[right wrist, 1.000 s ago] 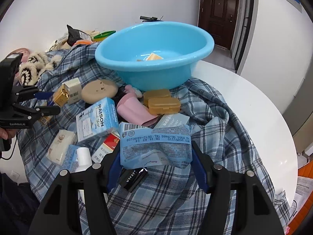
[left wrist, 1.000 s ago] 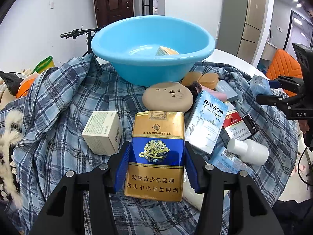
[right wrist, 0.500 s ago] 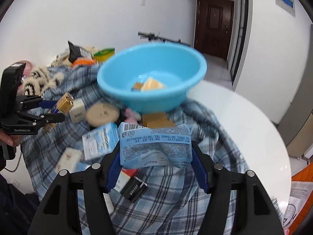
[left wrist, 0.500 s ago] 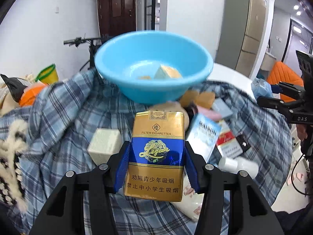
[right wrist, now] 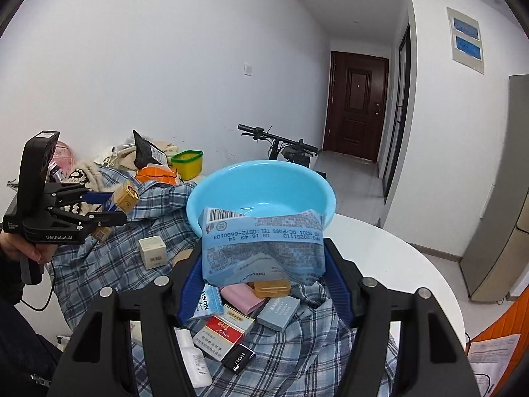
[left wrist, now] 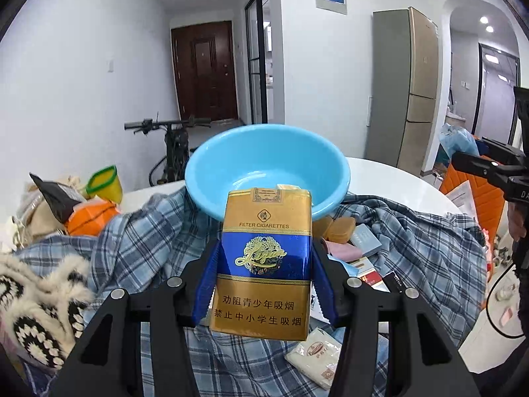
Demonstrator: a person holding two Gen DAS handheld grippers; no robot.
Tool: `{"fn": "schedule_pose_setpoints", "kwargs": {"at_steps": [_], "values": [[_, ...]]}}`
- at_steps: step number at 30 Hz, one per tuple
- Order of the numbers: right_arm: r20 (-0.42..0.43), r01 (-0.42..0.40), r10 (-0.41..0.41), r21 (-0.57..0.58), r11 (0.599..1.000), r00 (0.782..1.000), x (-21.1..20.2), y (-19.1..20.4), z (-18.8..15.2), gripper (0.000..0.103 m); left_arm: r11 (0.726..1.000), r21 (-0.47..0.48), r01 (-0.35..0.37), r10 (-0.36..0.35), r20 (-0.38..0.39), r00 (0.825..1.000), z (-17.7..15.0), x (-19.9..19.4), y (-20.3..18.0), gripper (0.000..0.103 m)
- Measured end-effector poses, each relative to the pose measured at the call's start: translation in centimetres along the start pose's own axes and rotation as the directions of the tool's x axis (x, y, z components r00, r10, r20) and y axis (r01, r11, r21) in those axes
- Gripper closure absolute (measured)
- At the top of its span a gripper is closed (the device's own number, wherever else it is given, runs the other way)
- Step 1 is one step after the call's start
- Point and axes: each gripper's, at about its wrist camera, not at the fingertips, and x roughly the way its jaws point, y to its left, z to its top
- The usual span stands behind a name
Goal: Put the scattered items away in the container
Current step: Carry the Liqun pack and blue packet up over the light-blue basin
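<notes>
At the far left of the right wrist view, the left gripper (right wrist: 114, 206) is held up above the blue plaid cloth (right wrist: 99, 258), its blue fingers (left wrist: 206, 284) clamped on either side of a gold-and-blue cigarette pack (left wrist: 264, 261), which stands upright in the left wrist view with its top edge overlapping the near rim of the light blue basin (left wrist: 267, 152). A small cream box (right wrist: 152, 251) sits on the cloth just below that gripper. In the middle, the basin (right wrist: 261, 185) rests on the cloth at the back of the round white table (right wrist: 396, 264). Directly before it, the right gripper (right wrist: 264, 284) grips a crumpled blue tissue packet (right wrist: 263, 248), lifted clear of the pile. Beneath lie a red cigarette pack (right wrist: 220, 332), a pink pouch (right wrist: 241, 297), an amber case (right wrist: 271, 287) and a white bottle (right wrist: 193, 354).
</notes>
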Motion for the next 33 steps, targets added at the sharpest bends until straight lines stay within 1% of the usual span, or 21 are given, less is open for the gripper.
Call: {"fn": "schedule_pose_setpoints", "kwargs": {"at_steps": [4,6,9,12,14,16,19,21,24,27,29,30,32,33], "values": [[0.022,-0.001,0.001,0.009,1.000,1.000,-0.1,-0.1,0.5,0.039,1.000,0.002,0.022,-0.022,0.024,0.999,1.5,0.0,0.0,0.048],[0.049,-0.001,0.000,0.011,1.000,0.999,0.0,-0.2,1.3,0.039,1.000,0.007,0.004,-0.005,0.054,0.999,3.0,0.3,0.1,0.048],[0.115,-0.002,0.002,0.000,1.000,0.993,-0.3,-0.1,3.3,0.039,1.000,-0.006,-0.007,0.007,0.100,0.995,5.8,0.6,0.5,0.048],[0.184,0.016,-0.015,-0.008,1.000,0.983,-0.5,0.0,5.8,0.039,1.000,-0.020,-0.010,0.013,0.156,0.988,8.6,0.4,0.7,0.048],[0.213,0.024,-0.023,-0.005,1.000,0.977,-0.4,-0.3,7.4,0.039,1.000,-0.029,-0.010,0.016,0.195,0.981,10.1,0.1,0.9,0.048],[0.233,0.033,-0.034,0.006,0.999,0.972,-0.1,-0.7,8.7,0.039,1.000,-0.031,-0.005,0.012,0.217,0.976,11.3,-0.1,1.0,0.048],[0.223,0.055,-0.057,0.016,0.998,0.973,1.0,-1.3,10.0,0.039,0.999,-0.040,-0.007,0.016,0.226,0.974,12.6,0.2,1.3,0.048],[0.205,0.050,-0.055,0.031,0.998,0.977,1.9,-1.7,10.8,0.039,0.999,-0.033,-0.011,0.018,0.217,0.976,13.7,0.9,1.3,0.048],[0.194,0.062,-0.072,0.054,0.997,0.978,3.7,-2.4,12.1,0.039,0.999,-0.046,0.001,0.008,0.193,0.981,15.5,2.6,1.6,0.048],[0.154,0.056,-0.070,0.095,0.994,0.986,6.0,-3.8,13.3,0.039,0.997,-0.078,0.028,-0.016,0.152,0.988,17.2,4.9,2.1,0.048],[0.127,0.043,-0.061,0.140,0.989,0.990,7.9,-4.8,13.9,0.039,0.996,-0.085,0.008,0.003,0.137,0.991,18.2,6.5,2.4,0.048],[0.119,0.050,-0.070,0.160,0.986,0.990,8.7,-5.2,14.2,0.039,0.996,-0.091,0.001,0.011,0.132,0.991,18.7,7.3,2.6,0.048],[0.101,0.066,-0.083,0.161,0.985,0.991,10.2,-5.5,14.8,0.039,0.994,-0.105,-0.006,0.018,0.122,0.992,19.8,9.3,3.2,0.048],[0.090,0.073,-0.089,0.168,0.983,0.992,11.1,-5.8,15.0,0.039,0.993,-0.118,-0.022,0.035,0.117,0.993,20.3,10.3,3.6,0.048]]}}
